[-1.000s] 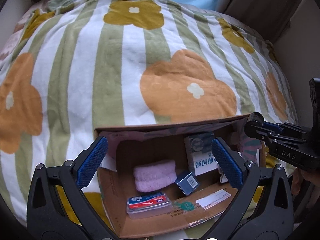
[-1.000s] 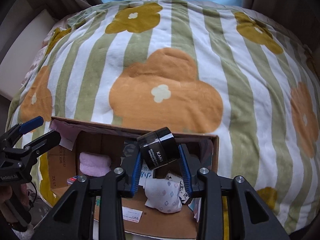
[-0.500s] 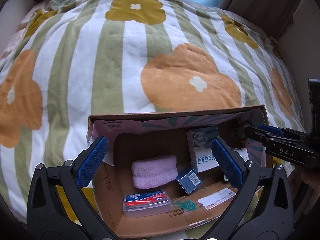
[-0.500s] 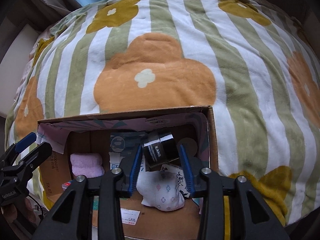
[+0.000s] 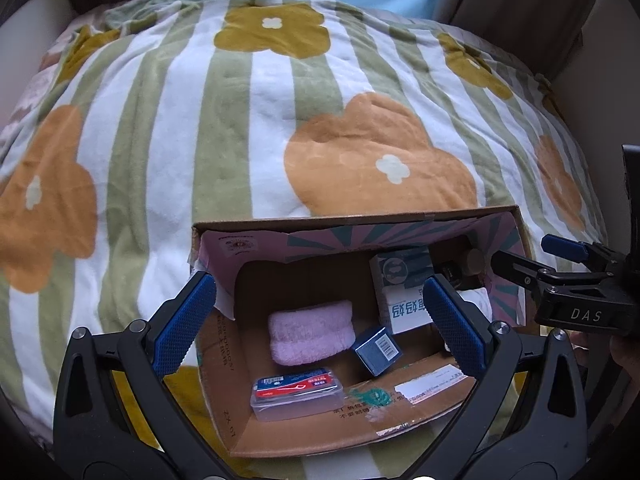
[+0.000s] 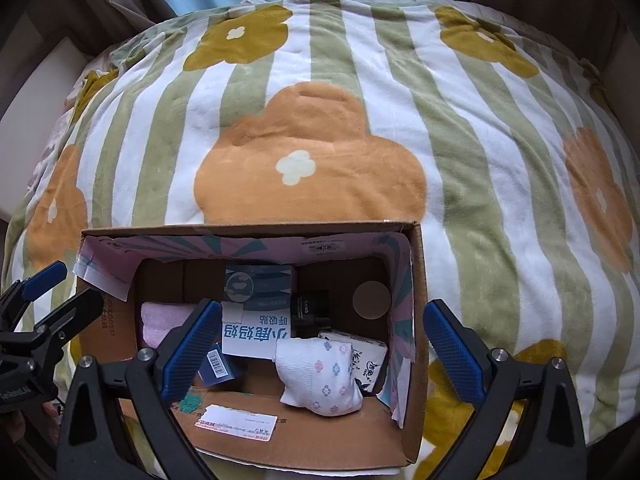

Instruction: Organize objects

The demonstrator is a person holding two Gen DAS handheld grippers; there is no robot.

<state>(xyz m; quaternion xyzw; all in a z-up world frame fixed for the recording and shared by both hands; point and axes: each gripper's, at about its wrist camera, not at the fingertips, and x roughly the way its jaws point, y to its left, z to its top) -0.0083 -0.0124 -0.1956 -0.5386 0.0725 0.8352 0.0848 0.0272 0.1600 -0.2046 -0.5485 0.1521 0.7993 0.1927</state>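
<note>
An open cardboard box (image 6: 418, 280) lies on a flower-patterned blanket; it also shows in the left wrist view (image 5: 352, 222). Inside lie a black KANS jar (image 6: 310, 312), a white-and-blue carton (image 6: 256, 320), a pink towel (image 5: 310, 332), a small blue box (image 5: 376, 350), a clear case with a red label (image 5: 296, 394) and a white patterned sock (image 6: 320, 376). My right gripper (image 6: 320, 352) is open and empty above the box. My left gripper (image 5: 320, 330) is open and empty over the box's left half.
The blanket (image 6: 320, 120) covers a rounded bed surface around the box. A white tissue pack (image 6: 368, 364) lies by the sock. Pale walls stand at both sides. The other gripper shows at each view's edge: the right gripper (image 5: 560, 276), the left gripper (image 6: 44, 312).
My right gripper lowered the black jar into the box, opened and let it go. The jar now rests beside the carton. My left gripper stayed open.
</note>
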